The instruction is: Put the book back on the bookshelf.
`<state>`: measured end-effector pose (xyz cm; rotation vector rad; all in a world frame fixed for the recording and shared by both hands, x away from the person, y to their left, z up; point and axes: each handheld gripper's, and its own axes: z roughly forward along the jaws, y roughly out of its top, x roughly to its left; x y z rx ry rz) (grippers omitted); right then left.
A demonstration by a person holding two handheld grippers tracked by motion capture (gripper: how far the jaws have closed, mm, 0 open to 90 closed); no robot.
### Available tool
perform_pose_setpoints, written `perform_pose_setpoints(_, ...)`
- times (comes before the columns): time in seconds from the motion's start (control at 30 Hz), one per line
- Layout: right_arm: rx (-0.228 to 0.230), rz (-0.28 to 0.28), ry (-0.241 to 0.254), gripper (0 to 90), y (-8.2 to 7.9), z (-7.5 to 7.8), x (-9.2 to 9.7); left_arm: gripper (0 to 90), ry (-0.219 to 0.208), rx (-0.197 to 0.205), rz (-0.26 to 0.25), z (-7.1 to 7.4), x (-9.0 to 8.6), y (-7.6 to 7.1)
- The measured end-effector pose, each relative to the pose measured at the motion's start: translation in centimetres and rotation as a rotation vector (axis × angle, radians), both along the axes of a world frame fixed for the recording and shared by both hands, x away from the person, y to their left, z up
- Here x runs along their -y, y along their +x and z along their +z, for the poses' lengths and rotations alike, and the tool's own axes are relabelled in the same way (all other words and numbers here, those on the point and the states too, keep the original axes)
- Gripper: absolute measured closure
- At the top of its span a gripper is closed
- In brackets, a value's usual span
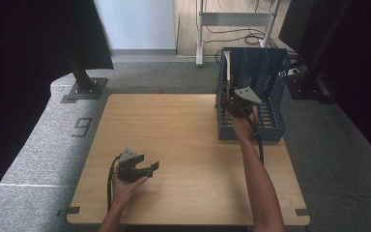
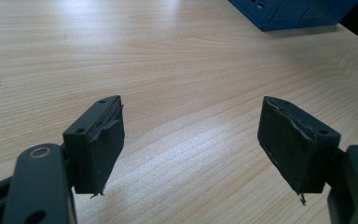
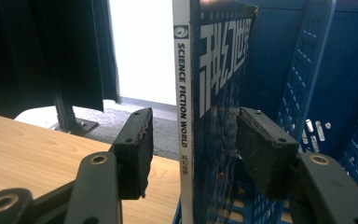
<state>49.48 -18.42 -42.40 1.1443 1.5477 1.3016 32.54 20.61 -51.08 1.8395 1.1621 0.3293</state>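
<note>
The magazine (image 3: 214, 93) stands upright on its edge in the leftmost slot of the blue file rack (image 1: 270, 92), spine facing out, so the slot wall is what props it vertical. The rack itself sits on the desk's (image 1: 183, 145) far right corner, its open front turned toward the person.

The right gripper (image 3: 193, 149) sits right at that slot with its jaws on either side of the magazine. They stand about half open: a clear gap shows between the left pad and the spine, and the right pad seems just off the cover too, so nothing is clamped. My read is that the magazine is resting on its own in the slot, with the gripper loose around it.

In the high view the right gripper (image 1: 236, 104) is at the rack's front, and the right forearm reaches long and straight up the desk's right side, wrist level, jaws pointing into the rack.

Over by the near left corner, the left gripper (image 1: 147, 169) rests low over bare wood, jaws wide apart and empty, pointing across toward the rack, with the hand cupped under it.
</note>
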Motion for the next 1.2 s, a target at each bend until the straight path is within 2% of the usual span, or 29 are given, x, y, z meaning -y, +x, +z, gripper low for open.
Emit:
perform_pose_setpoints(0.13, 0.0, 0.006, 0.032, 45.9, -0.5, 0.2, 0.2, 23.0, 0.001, -0.001, -0.001, 0.0, 0.0, 0.0)
perform_pose_setpoints(0.27, -0.002, 0.017, 0.025, 46.4, -1.2, 0.2, 0.4, 23.0, 0.002, -0.003, 0.0, -0.1, 0.1, 0.0)
perform_pose_setpoints(0.43, -0.032, 0.054, 0.044, 46.0, -2.1, 0.2, 0.9, 22.8, 0.002, -0.002, -0.01, -0.1, 0.3, 0.0)
perform_pose_setpoints(0.53, -0.011, 0.065, 0.054, 46.6, -3.1, 0.3, 1.3, 22.8, 0.004, -0.002, -0.013, -0.1, 0.4, 0.0)
perform_pose_setpoints(0.67, -0.023, 0.098, 0.078, 47.6, -4.3, 0.5, 1.9, 22.8, 0.006, -0.001, -0.011, -0.2, 0.4, 0.0)
perform_pose_setpoints(0.9, -0.014, 0.139, 0.066, 48.1, -6.6, 0.7, 2.5, 22.8, 0.011, -0.006, -0.012, -0.3, 0.5, 0.1)
perform_pose_setpoints(1.2, -0.039, 0.186, 0.061, 48.1, -8.5, -0.1, 2.8, 22.8, 0.015, -0.006, -0.02, -0.4, 0.8, 0.0)
